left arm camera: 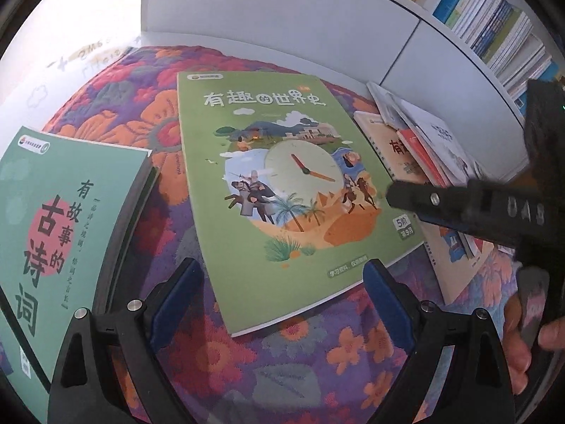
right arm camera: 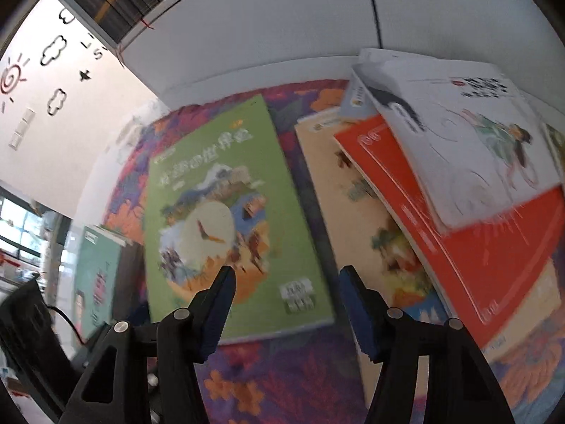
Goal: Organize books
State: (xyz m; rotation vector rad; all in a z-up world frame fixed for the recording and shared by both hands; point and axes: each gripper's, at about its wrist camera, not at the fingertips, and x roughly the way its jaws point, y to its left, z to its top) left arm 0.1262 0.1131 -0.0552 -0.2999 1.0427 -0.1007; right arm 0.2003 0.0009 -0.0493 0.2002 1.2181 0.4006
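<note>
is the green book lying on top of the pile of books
No, the green book lies alone on the flowered cloth, beside the pile.

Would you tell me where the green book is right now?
The green book lies flat on the floral rug, centre of both wrist views, between the teal book and the messy pile.

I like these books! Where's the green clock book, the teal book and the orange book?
green clock book (left arm camera: 300,173), left wrist view, on the clock face
teal book (left arm camera: 53,219), left wrist view, on the cover's middle
orange book (right arm camera: 469,251), right wrist view, on its bare cover
</note>
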